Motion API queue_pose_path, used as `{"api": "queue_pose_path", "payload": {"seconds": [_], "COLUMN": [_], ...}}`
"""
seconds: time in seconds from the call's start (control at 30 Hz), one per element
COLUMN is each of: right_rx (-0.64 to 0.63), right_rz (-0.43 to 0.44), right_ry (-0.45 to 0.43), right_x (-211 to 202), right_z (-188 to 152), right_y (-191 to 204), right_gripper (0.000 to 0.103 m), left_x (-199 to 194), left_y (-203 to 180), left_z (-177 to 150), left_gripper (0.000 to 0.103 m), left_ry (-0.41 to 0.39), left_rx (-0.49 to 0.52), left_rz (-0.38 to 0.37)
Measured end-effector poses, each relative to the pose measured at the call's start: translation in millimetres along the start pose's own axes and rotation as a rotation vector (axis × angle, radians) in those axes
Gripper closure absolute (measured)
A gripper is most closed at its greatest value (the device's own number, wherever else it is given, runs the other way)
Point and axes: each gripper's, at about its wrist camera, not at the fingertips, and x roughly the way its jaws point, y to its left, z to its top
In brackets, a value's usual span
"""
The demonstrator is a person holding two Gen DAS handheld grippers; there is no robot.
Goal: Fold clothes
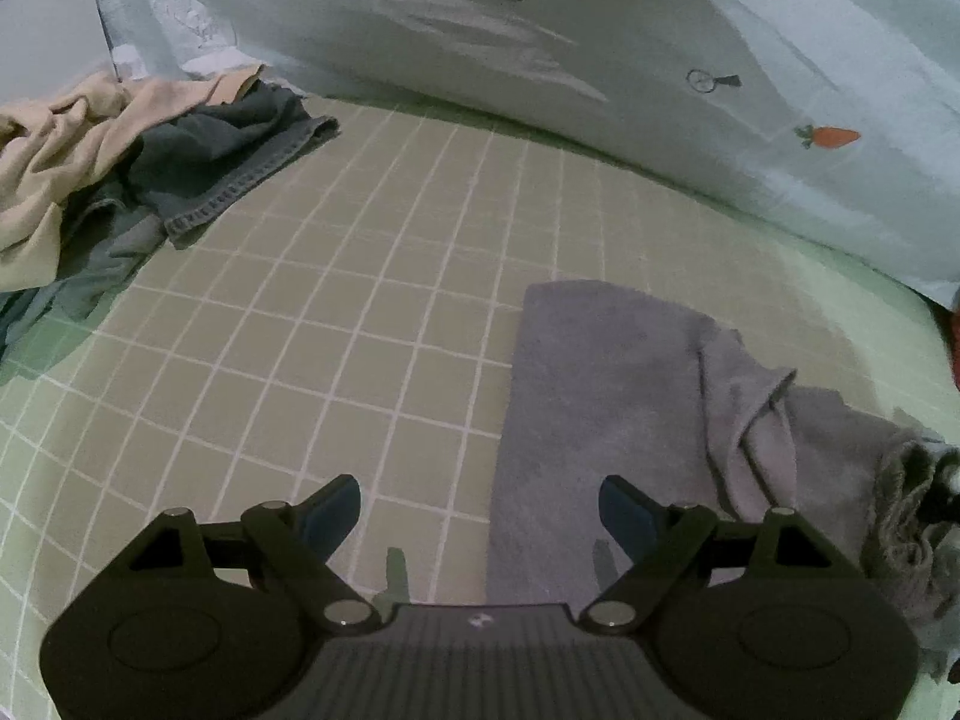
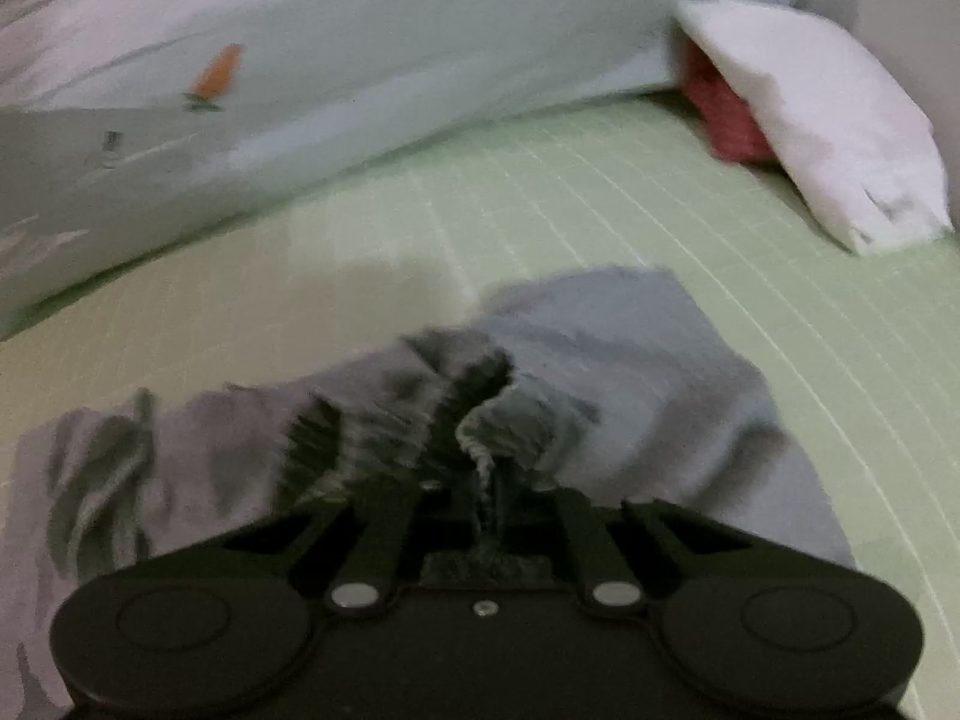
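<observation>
Landmark: we take the pale green bedsheet with a white grid (image 1: pixel 384 276) as our reference for every place below.

Hidden or unclear: the right wrist view is blurred, so the weave and seams of the cloth do not read there. The right gripper's fingertips are buried under bunched fabric. In the left wrist view the grey cloth runs off the right edge, and the pile at the far left is cut by the frame.

Garment: we see a soft grey knit garment (image 1: pixel 606 396) lying on the sheet's near right part. Its left portion lies flat with a straight edge; its right portion is rumpled into folds and a ribbed hem.

Garment, right view: the same cloth (image 2: pixel 630 354) rises into a crumpled ridge at the gripper and spreads flat beyond it.

Left gripper: the left gripper (image 1: pixel 480 510) hovers over the sheet with its blue-padded fingers spread wide, holding nothing, one finger above the garment's left edge.

Right gripper: the right gripper (image 2: pixel 489 480) is pressed together, pinching a fold of the grey garment.

Far left of the sheet: a heap of beige and dark grey clothes (image 1: pixel 138 162) rests there, well apart from the garment.

Far edge of the sheet: a pale blue duvet printed with carrots (image 1: pixel 600 60) lies along it.

Far right corner of the sheet: a white pillow (image 2: pixel 822 120) leans over something red (image 2: pixel 729 114) that we cannot identify.
</observation>
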Motion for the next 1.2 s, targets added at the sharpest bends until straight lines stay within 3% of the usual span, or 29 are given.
{"api": "queue_pose_path", "payload": {"seconds": [0.13,0.27,0.33,0.4,0.53,0.67,0.8,0.87,1.03,1.2], "right_rx": [-0.131,-0.256,-0.267,-0.229,-0.156,-0.085,-0.004,0.026,0.087,0.163], "right_rz": [0.102,0.097,0.105,0.108,0.062,0.011,-0.030,-0.043,-0.059,-0.040], "right_ry": [0.000,0.074,0.072,0.076,0.037,0.020,0.028,0.026,0.024,0.018], "right_x": [-8,10,7,0,-18,-30,-34,-39,-48,-53], "right_z": [-1,-20,-21,-18,-16,-16,-18,-20,-25,-24], "right_y": [45,74,76,71,53,33,10,1,-20,-45], "right_gripper": [0.098,0.084,0.067,0.028,0.006,0.004,0.003,0.003,0.003,0.003], "left_x": [12,23,27,31,39,47,52,51,50,23], "left_y": [0,-4,-7,-10,-19,-21,-21,-23,-19,-26], "left_z": [-2,-9,-11,-13,-12,-10,-9,-8,-6,-2], "left_gripper": [0.016,0.016,0.016,0.016,0.016,0.016,0.026,0.039,0.092,0.097], "left_ry": [0.039,0.092,0.108,0.115,0.118,0.131,0.144,0.139,0.145,0.073], "left_rx": [0.009,0.011,0.028,0.042,0.088,0.069,0.042,0.040,-0.045,-0.110], "left_rz": [0.005,-0.014,-0.021,-0.029,-0.023,-0.050,-0.075,-0.071,-0.145,-0.247]}}
